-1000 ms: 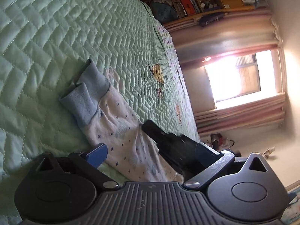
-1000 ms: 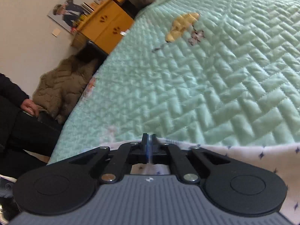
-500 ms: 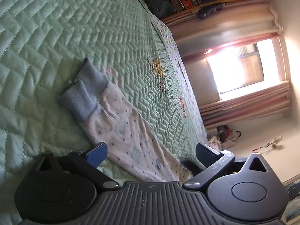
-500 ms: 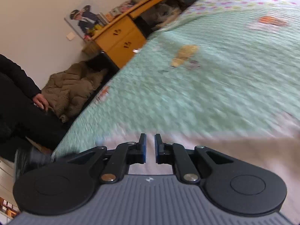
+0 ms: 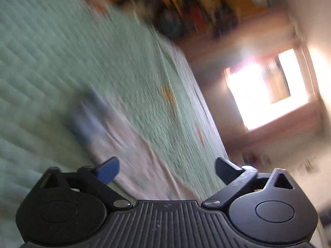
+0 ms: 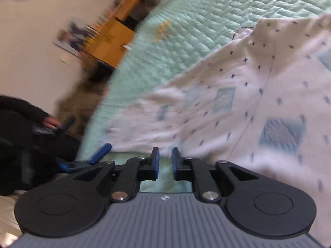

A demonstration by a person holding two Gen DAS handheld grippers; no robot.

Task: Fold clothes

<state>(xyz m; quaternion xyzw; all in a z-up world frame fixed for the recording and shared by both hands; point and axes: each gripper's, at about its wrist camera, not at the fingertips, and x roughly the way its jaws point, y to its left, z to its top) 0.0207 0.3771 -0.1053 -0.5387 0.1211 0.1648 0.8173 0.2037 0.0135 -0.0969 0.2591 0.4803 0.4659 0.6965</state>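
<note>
Overhead, both claws — left claw wide, right claw narrowly — empty.

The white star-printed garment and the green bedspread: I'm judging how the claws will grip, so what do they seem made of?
The white star-printed garment looks like soft, thin matte knit, probably cotton: it drapes in loose folds. The green quilted bedspread looks like padded fabric with a slight sheen: stitched herringbone ridges. Fibre uncertain.

- The right gripper, clamped on the patterned pyjama trousers a second ago, now stands slightly parted, empty.
- The left wrist view has blurred.
</note>
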